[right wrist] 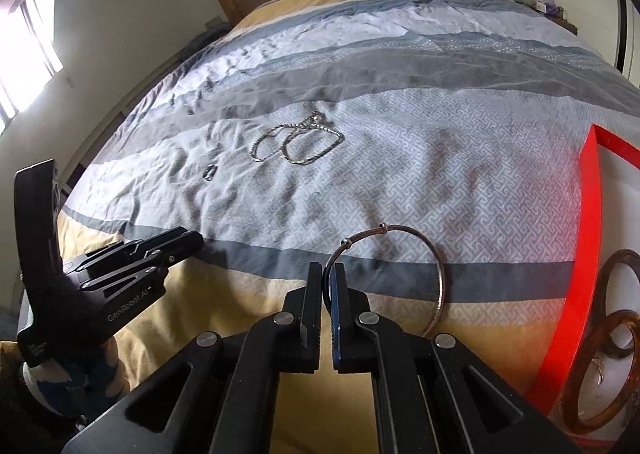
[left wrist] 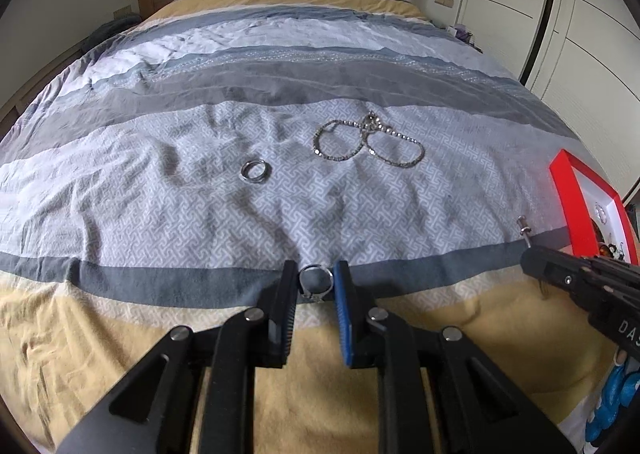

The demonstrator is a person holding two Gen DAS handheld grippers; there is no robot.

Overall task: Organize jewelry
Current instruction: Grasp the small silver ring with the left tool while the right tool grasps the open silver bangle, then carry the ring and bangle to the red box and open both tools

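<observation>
So both sets of tongs have something pinched right now. The left tongs (left wrist: 316, 282) are clamped on a small silver ring (left wrist: 316, 281), held just over the dark grey stripe of the bedspread (left wrist: 280, 222) near the foot of the bed. The right tongs (right wrist: 329, 286) are squeezed nearly together on a thin silver bangle (right wrist: 434, 254), gripping it at its left edge so the rest of the hoop sticks out to the right, with two little beads on the wire at the top.

Still lying on the patterned part of the bedspread: a chunky double-band ring (left wrist: 254, 171) and, a bit further up and to the right, a sparkly chain necklace (left wrist: 368, 140) looped in a loose figure-eight.

The red tray (right wrist: 588, 238) sits on the right side of the bed. In the right wrist view there are two amber brown bangles (right wrist: 600, 370) on its white inside, overlapping each other. The left wrist view shows a few more small pieces in there, but they're too tiny and squashed at the edge to tell what they are.
</observation>
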